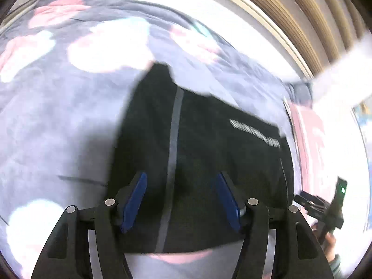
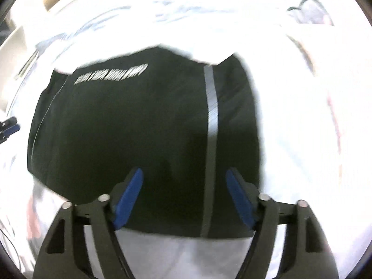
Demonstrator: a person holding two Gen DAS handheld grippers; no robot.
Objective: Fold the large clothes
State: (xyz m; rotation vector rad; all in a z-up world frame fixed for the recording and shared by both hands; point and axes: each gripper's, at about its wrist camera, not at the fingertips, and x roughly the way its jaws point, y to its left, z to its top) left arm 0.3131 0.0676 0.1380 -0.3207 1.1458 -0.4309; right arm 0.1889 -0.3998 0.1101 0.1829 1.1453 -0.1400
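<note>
A grey bedspread (image 1: 58, 116) with pink and white blotches carries a folded black garment (image 1: 204, 162), which lies near its right edge beside a pink patch. A grey stripe (image 2: 210, 127) and a line of blurred white lettering (image 2: 111, 73) cross the garment. The left gripper (image 1: 180, 200) and the right gripper (image 2: 183, 197) both hang over its near edge, jaws spread apart, holding nothing.

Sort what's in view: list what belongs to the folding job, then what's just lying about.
Job:
black garment with grey stripe
left gripper, jaws open
right gripper, jaws open

Lying about:
floral blanket underneath
wooden slats
</note>
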